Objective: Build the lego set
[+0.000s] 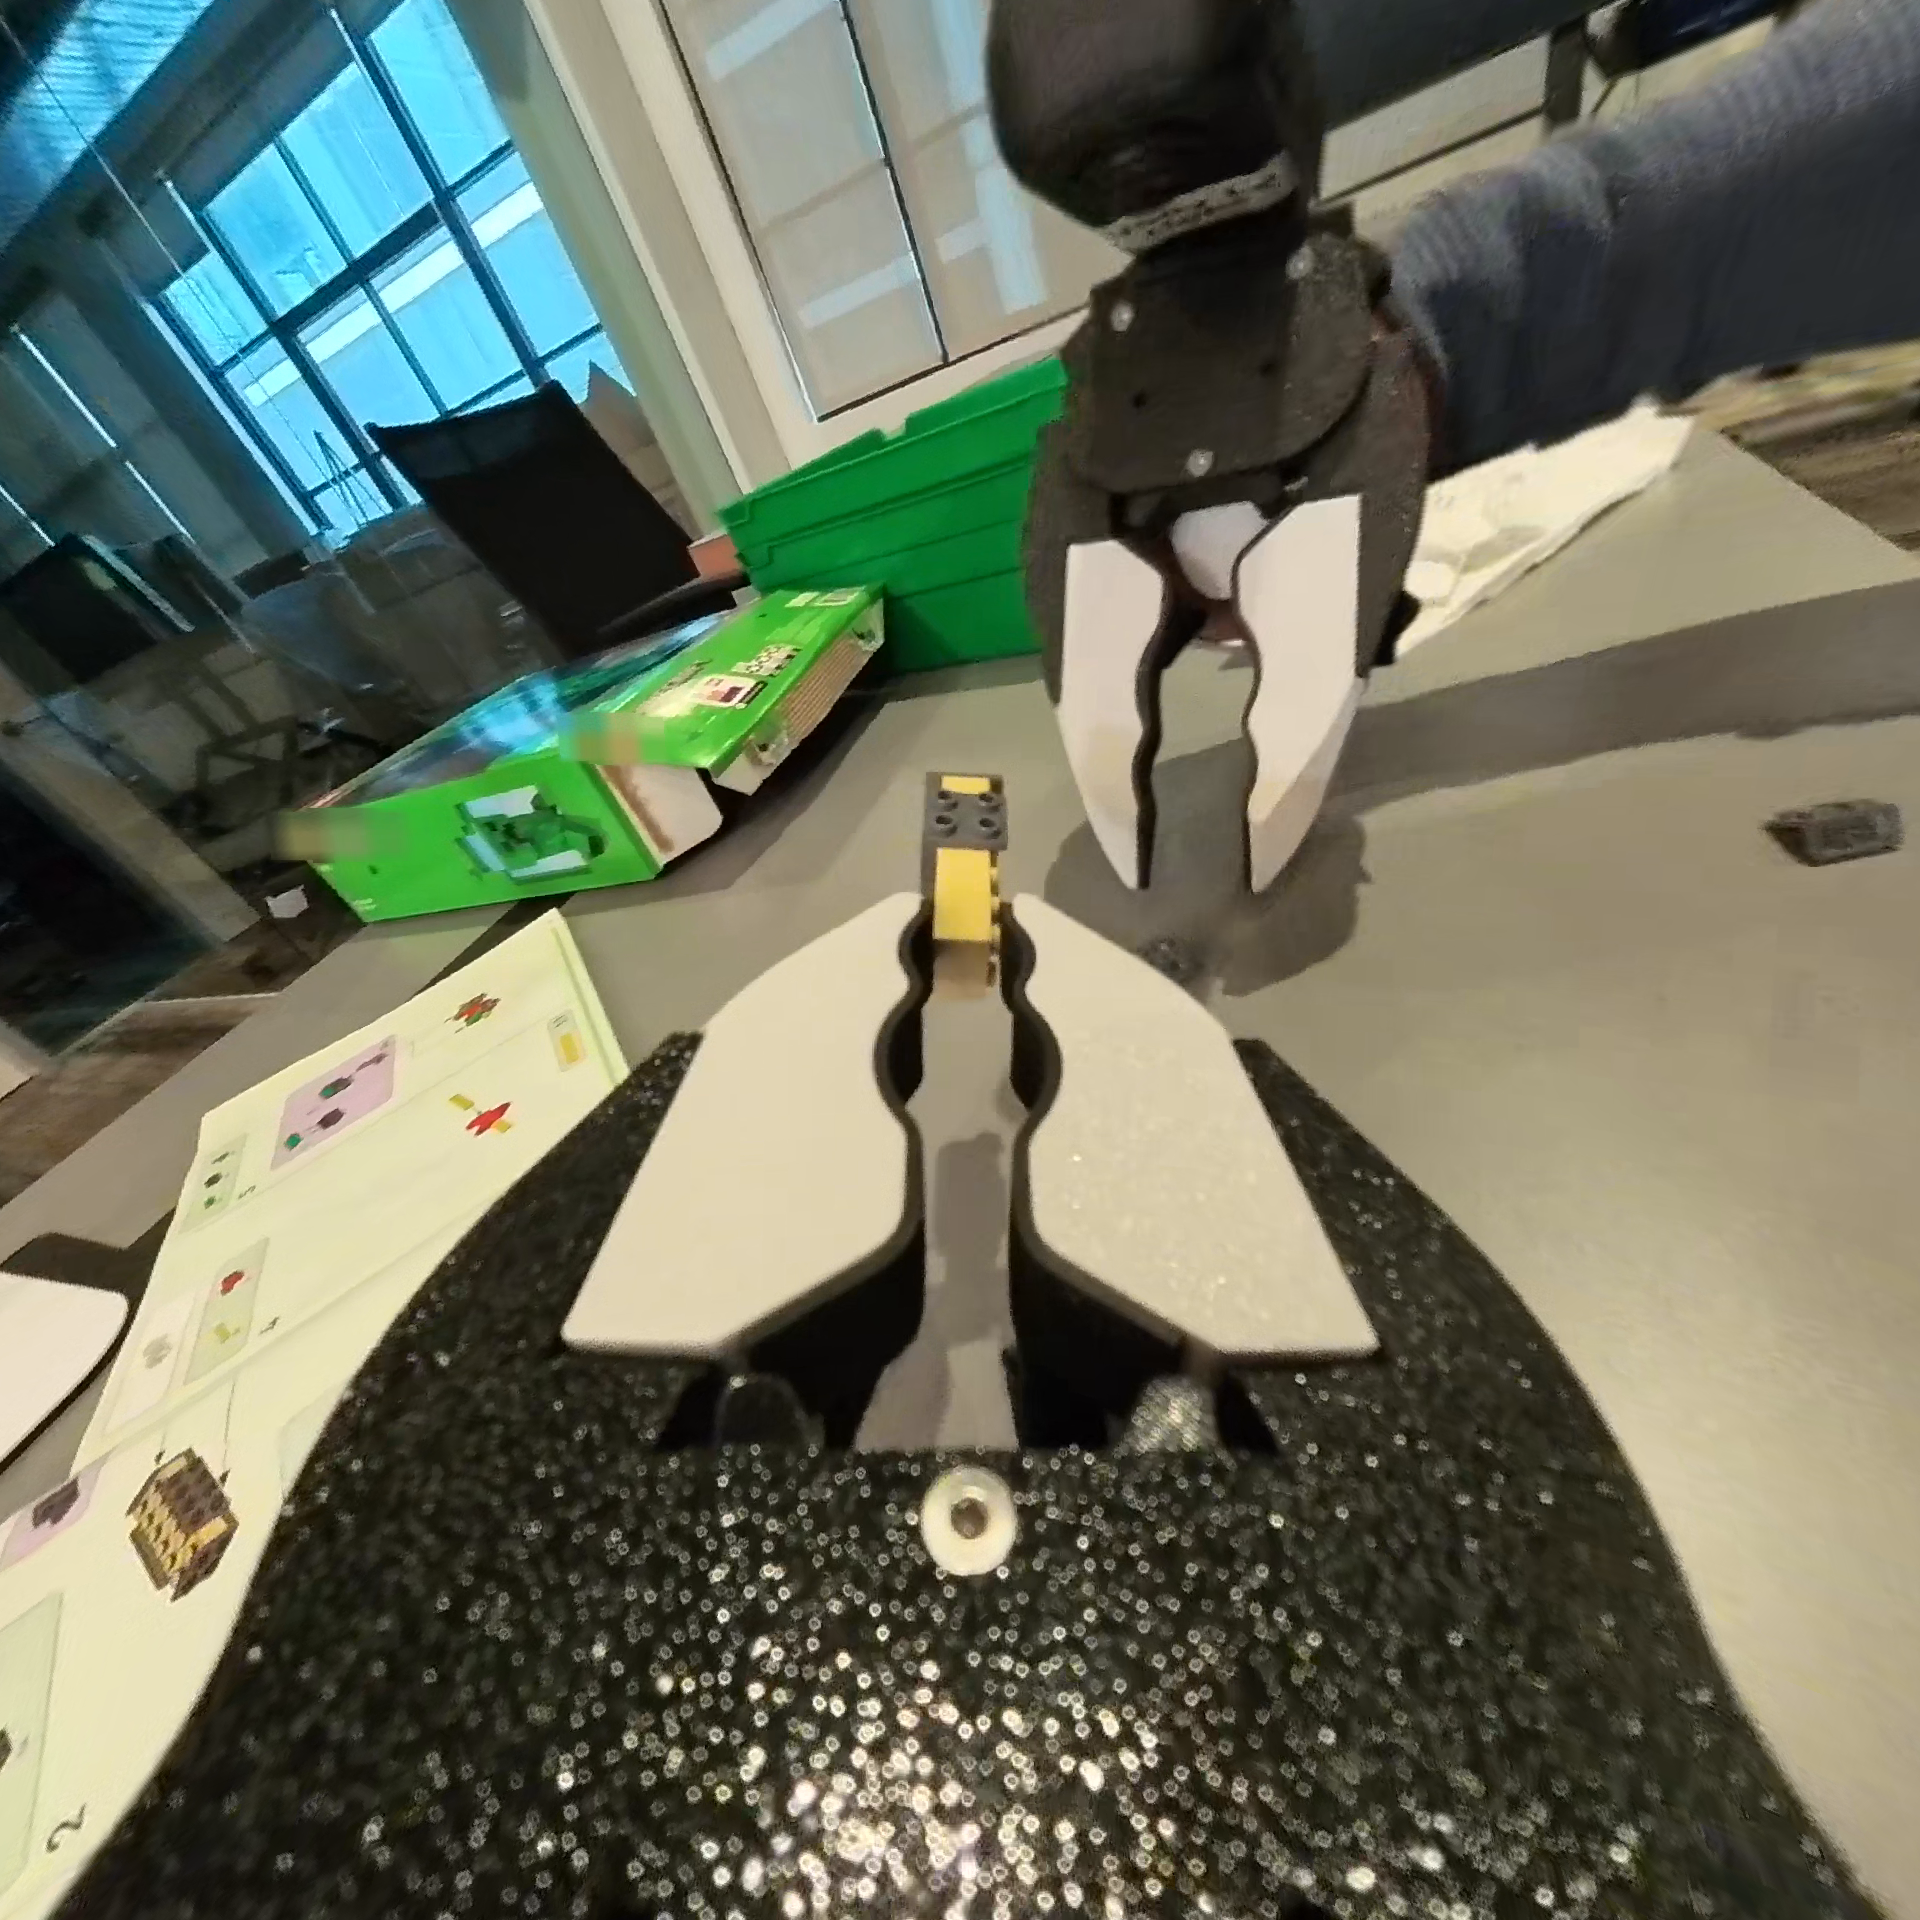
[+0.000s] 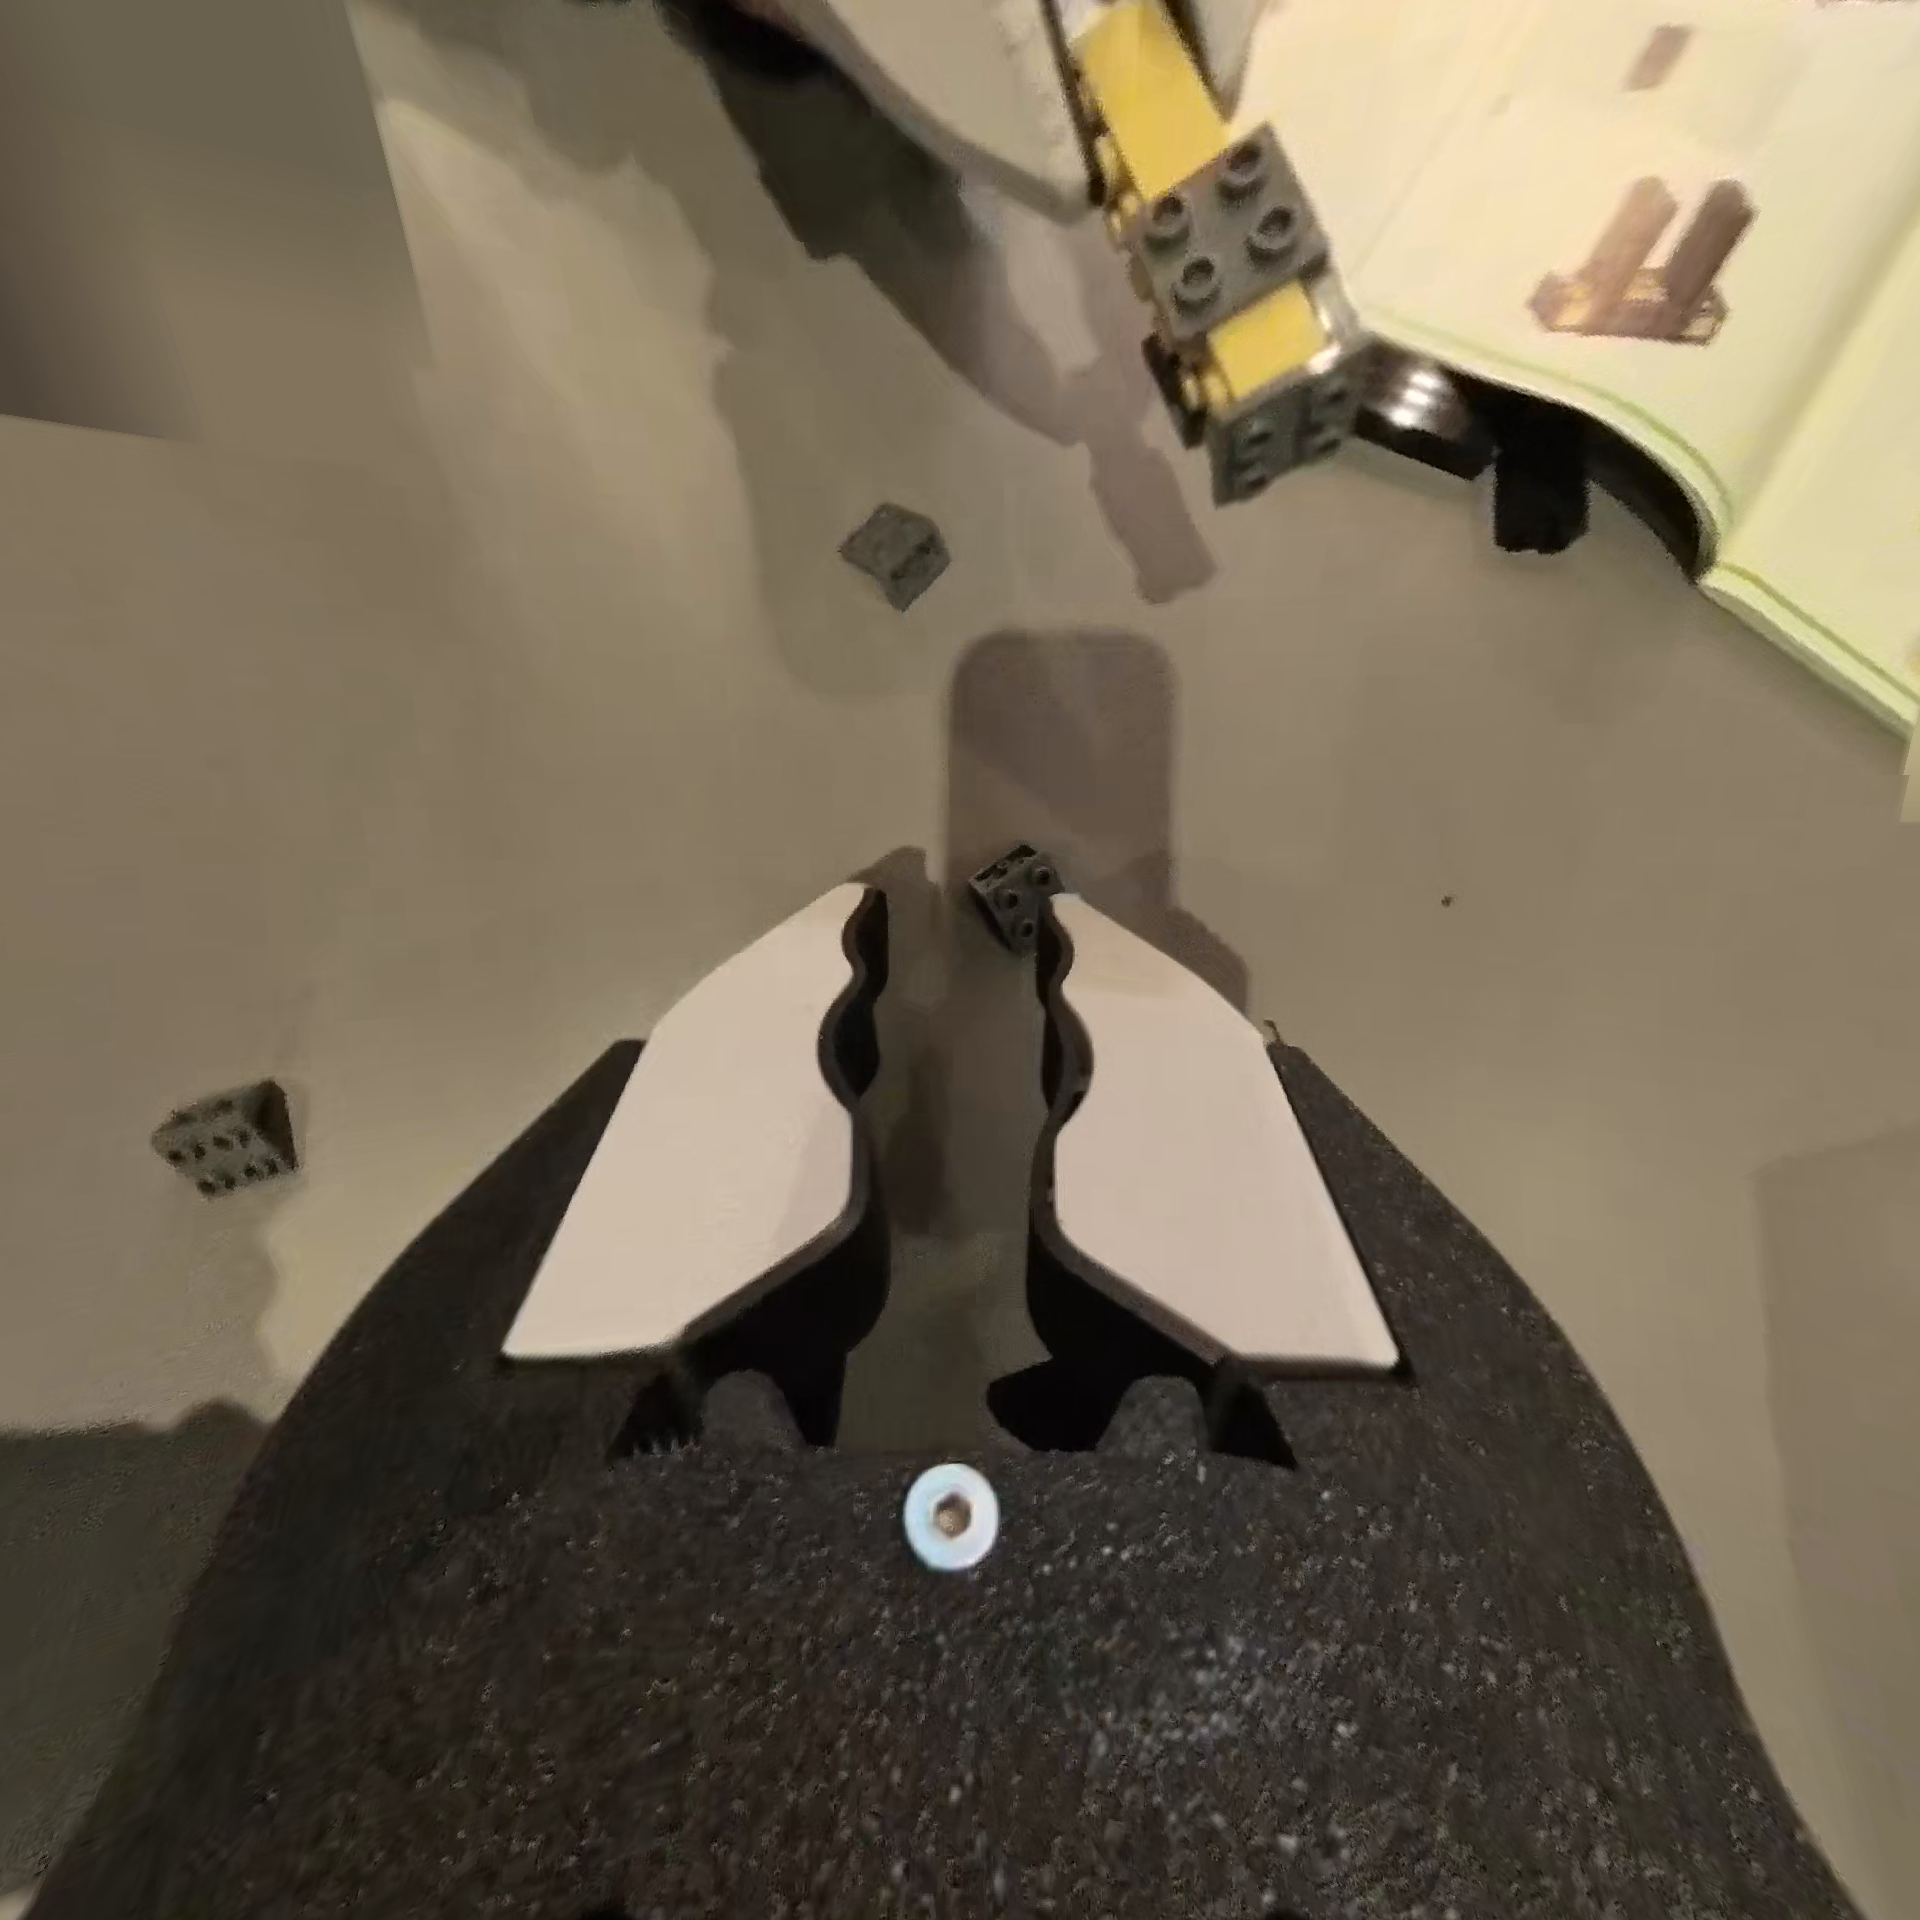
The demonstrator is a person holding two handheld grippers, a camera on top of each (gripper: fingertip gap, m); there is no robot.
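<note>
My left gripper (image 1: 961, 920) is shut on a yellow and dark grey lego assembly (image 1: 966, 862), which sticks out forward past the fingertips above the grey table (image 1: 1558, 1091). The assembly also shows in the right wrist view (image 2: 1236, 270). My right gripper (image 2: 966, 899) is open and points down at the table; in the left wrist view it (image 1: 1195, 873) hangs just right of the assembly. A small dark grey brick (image 2: 1013, 904) lies on the table between its fingertips, close to the right finger. It also shows in the left wrist view (image 1: 1174, 951).
Loose dark bricks lie on the table (image 2: 896, 554), (image 2: 223, 1138), (image 1: 1834, 831). An open instruction booklet (image 1: 312, 1195) lies at the left. A green lego box (image 1: 582, 800) and stacked green bins (image 1: 904, 540) sit behind. White paper (image 1: 1538, 520) lies at the far right. My right fingertips sit around 10 cm from my left ones.
</note>
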